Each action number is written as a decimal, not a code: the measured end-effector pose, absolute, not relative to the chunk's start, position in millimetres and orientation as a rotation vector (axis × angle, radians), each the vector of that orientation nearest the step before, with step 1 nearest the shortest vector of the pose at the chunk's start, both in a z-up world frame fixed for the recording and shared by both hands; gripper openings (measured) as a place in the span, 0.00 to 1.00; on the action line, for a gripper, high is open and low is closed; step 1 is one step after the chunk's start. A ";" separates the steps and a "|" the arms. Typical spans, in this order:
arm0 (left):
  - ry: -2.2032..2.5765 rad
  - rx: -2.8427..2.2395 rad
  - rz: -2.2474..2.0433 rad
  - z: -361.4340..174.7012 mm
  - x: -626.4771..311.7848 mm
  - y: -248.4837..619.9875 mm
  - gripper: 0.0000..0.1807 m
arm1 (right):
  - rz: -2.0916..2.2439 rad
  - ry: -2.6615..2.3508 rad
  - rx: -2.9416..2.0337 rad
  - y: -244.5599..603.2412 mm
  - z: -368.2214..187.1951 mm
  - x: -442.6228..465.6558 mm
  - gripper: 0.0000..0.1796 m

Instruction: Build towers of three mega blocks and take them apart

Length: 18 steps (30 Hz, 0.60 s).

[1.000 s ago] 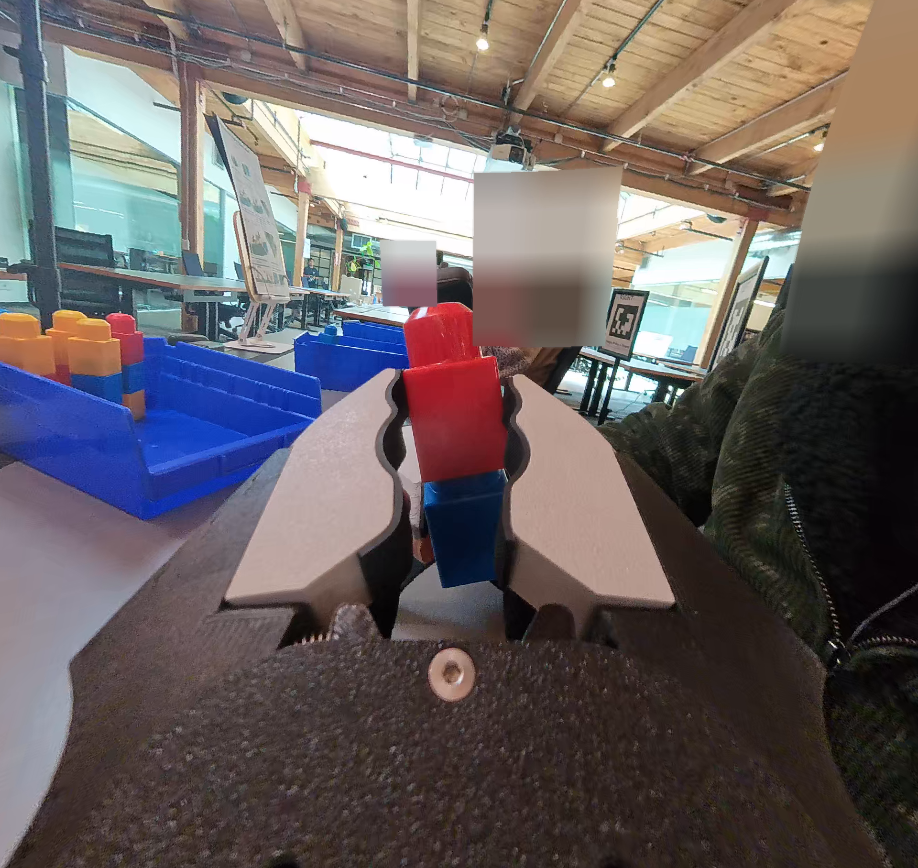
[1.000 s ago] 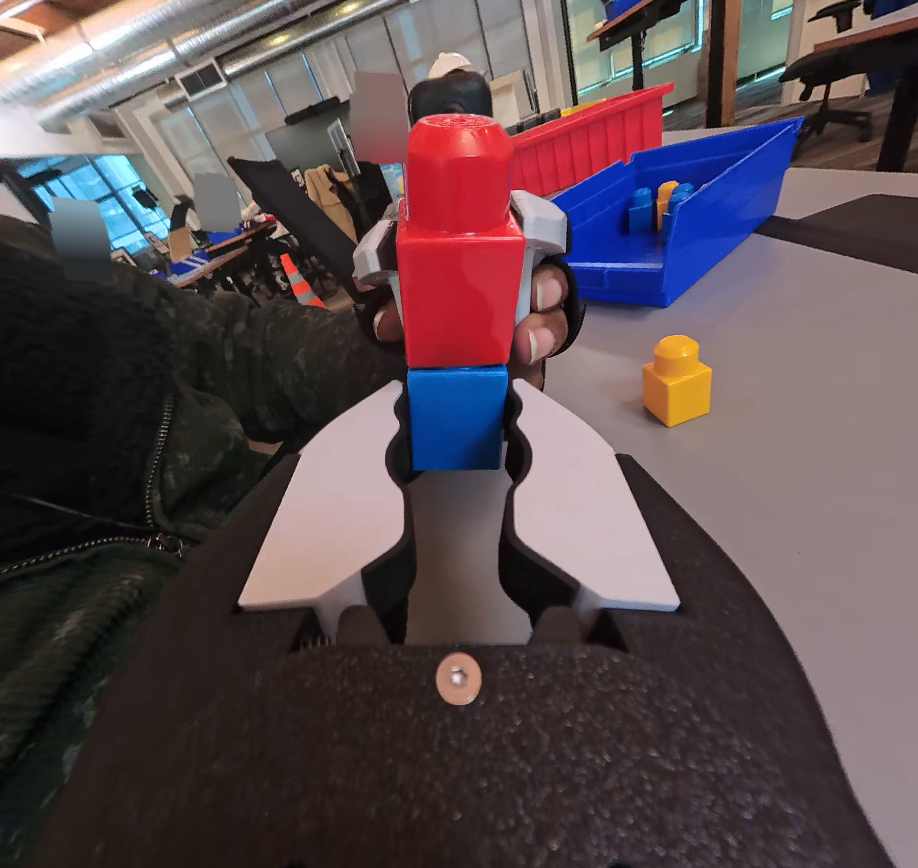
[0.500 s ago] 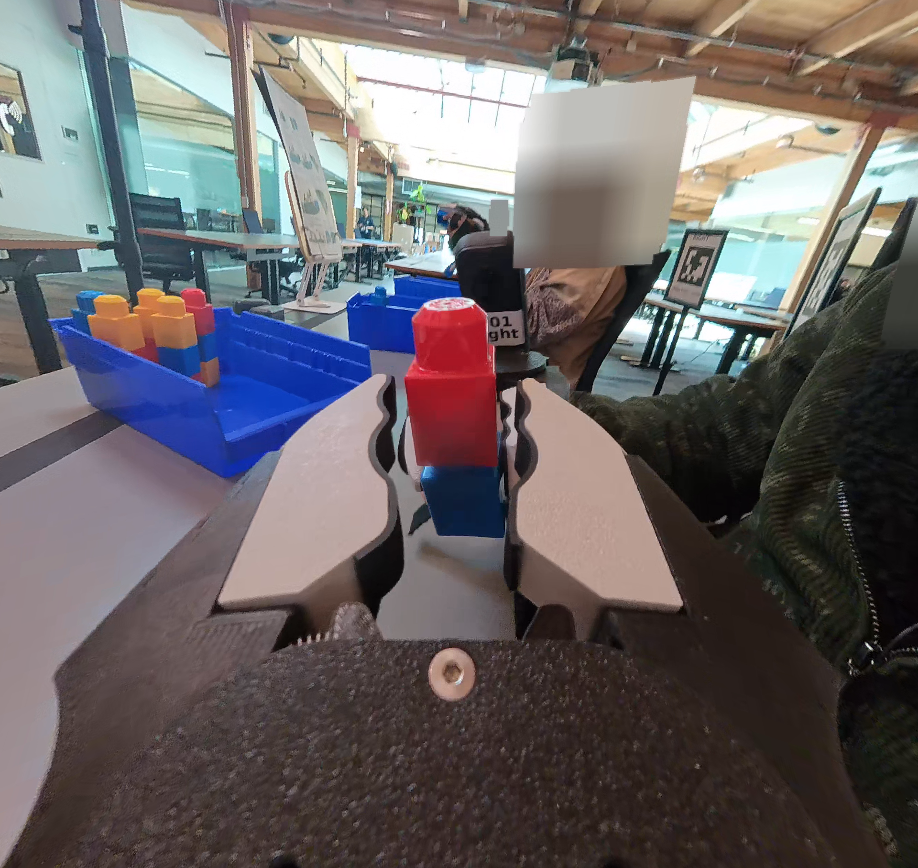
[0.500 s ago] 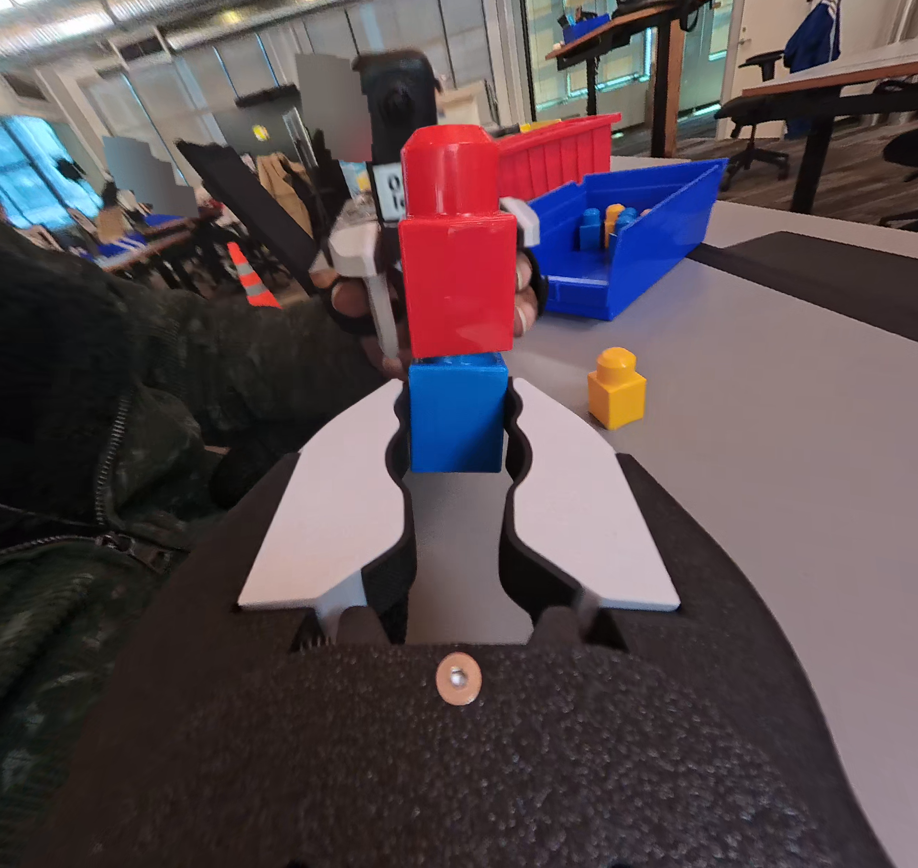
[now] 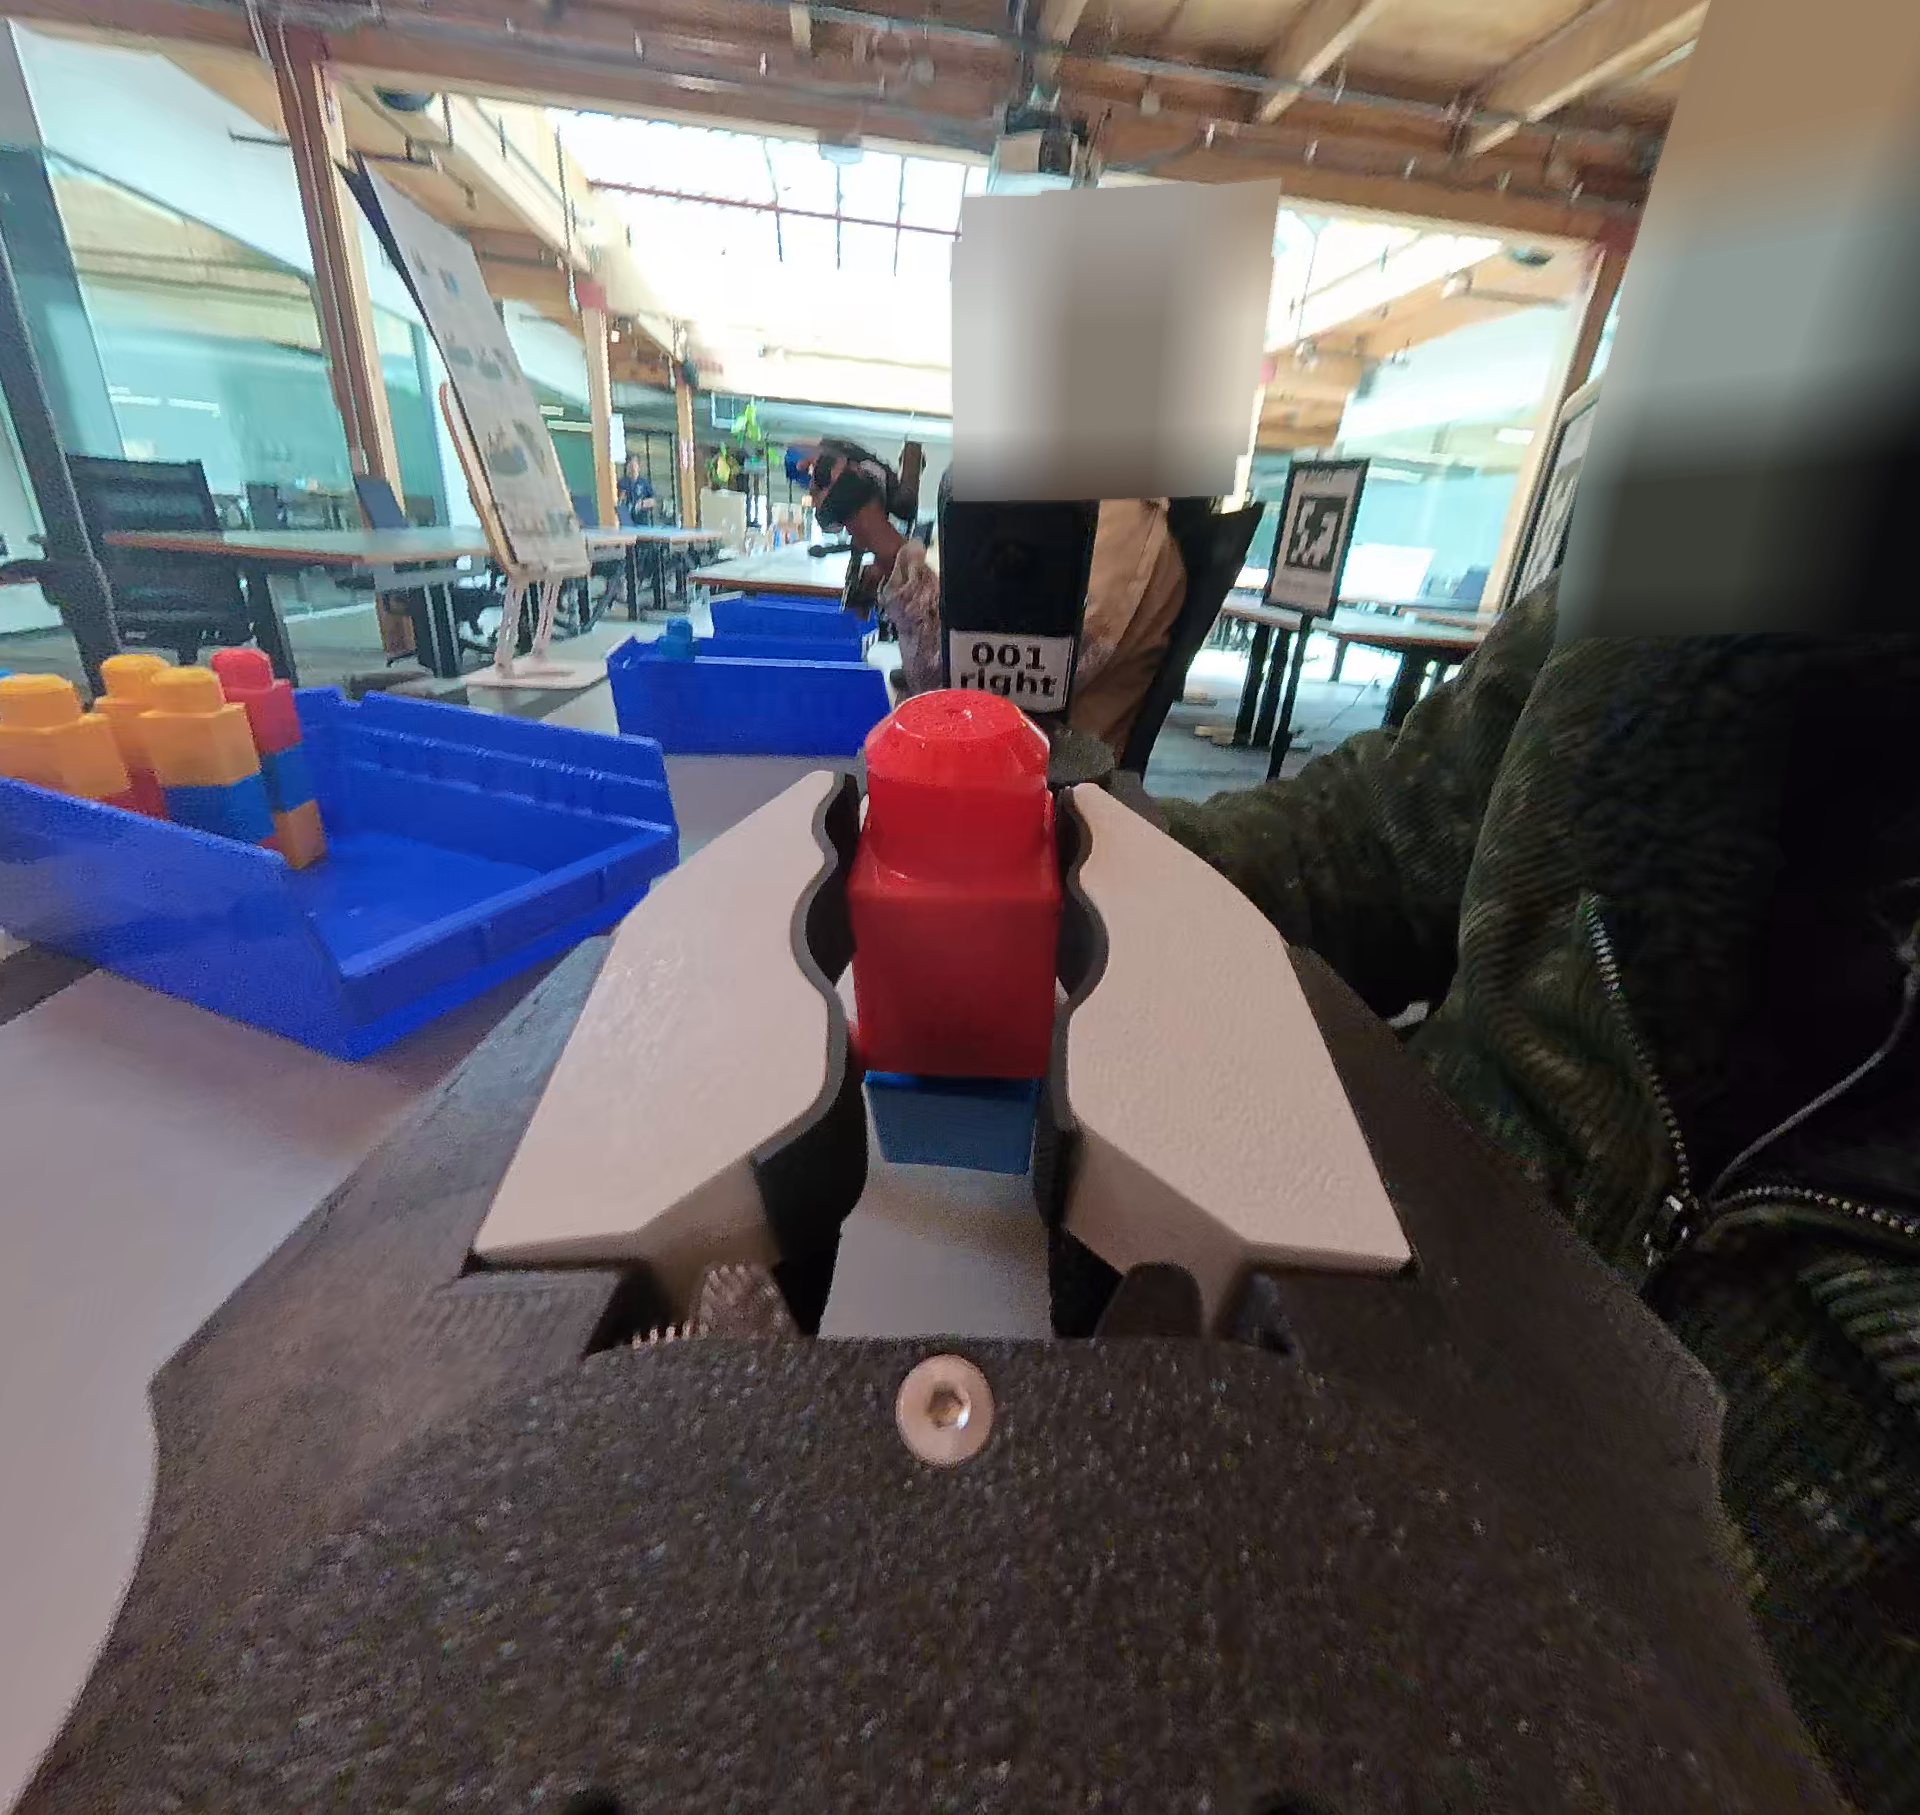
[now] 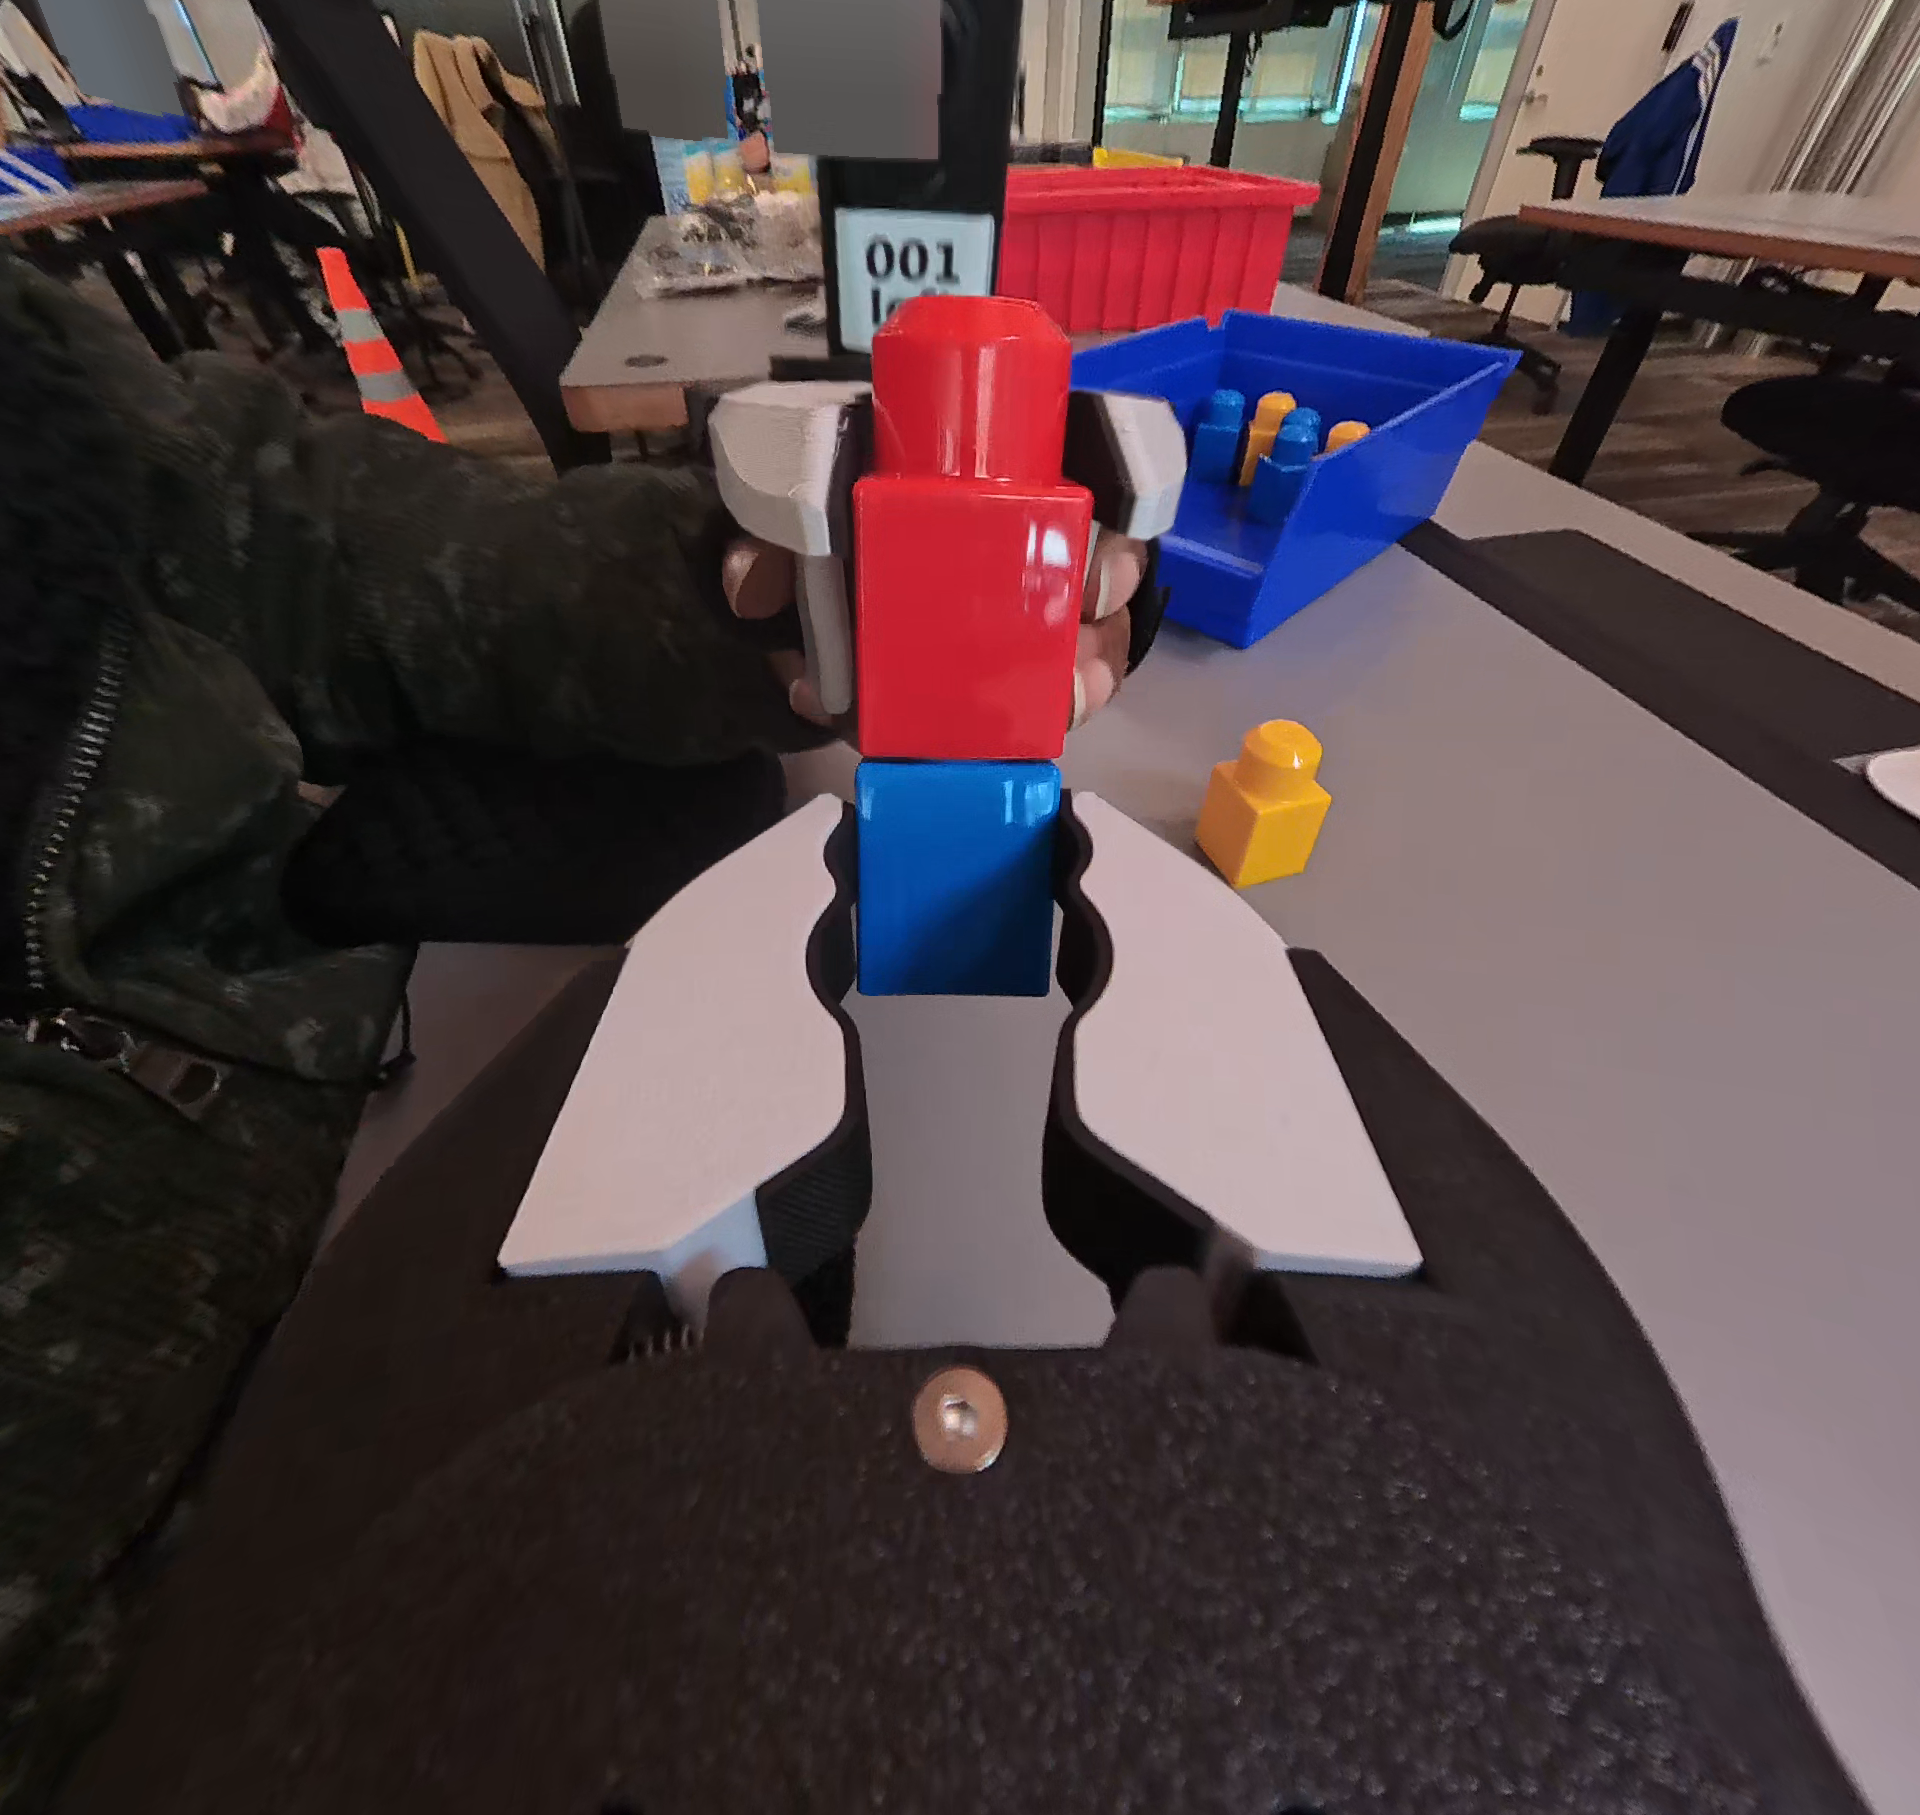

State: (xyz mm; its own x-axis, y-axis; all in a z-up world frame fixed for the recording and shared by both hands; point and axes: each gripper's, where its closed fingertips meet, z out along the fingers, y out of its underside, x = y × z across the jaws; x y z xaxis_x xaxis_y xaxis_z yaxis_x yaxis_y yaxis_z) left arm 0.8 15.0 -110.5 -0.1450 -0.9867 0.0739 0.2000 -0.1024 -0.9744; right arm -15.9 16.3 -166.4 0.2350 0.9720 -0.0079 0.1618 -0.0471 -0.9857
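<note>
**Two tools on one stack**

We grip the red block (image 5: 954, 934) with our left tool (image 5: 951, 830) and the blue block (image 6: 954, 877) beneath it with our right tool (image 6: 954, 830). A yellow block (image 6: 1262, 804) sits on the bench (image 6: 1558, 934) at 2 o'clock, near a blue bin (image 6: 1340, 518).

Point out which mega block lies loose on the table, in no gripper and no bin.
The small yellow plastic block, alone on the grey table. The red block and blue block are stacked between grippers; the others sit in the blue bin.
</note>
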 end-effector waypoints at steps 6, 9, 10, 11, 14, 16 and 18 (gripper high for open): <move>0.945 -0.963 -1.568 -93.4 -3.6 18.5 0.21 | 1.067 -0.969 -1.314 15.0 -124.1 -3.6 0.20; 0.881 -0.943 -1.603 -87.6 0.4 20.1 0.21 | 1.066 -0.944 -1.293 15.4 -117.5 0.8 0.20; 0.879 -0.941 -1.600 -87.0 1.7 20.5 0.21 | 1.072 -0.938 -1.292 15.8 -117.0 1.9 0.20; 0.884 -0.941 -1.594 -87.0 2.3 20.5 0.21 | 1.079 -0.934 -1.291 16.1 -116.6 2.9 0.20; 0.898 -0.945 -1.547 -84.1 1.7 21.2 0.20 | 1.093 -0.960 -1.311 17.2 -120.6 1.1 0.20; 0.910 -0.948 -1.520 -81.4 0.8 21.4 0.20 | 1.106 -0.965 -1.332 18.3 -122.4 -1.1 0.20; 0.913 -0.949 -1.519 -80.5 0.3 20.4 0.21 | 1.089 -0.978 -1.349 19.1 -125.9 -2.9 0.20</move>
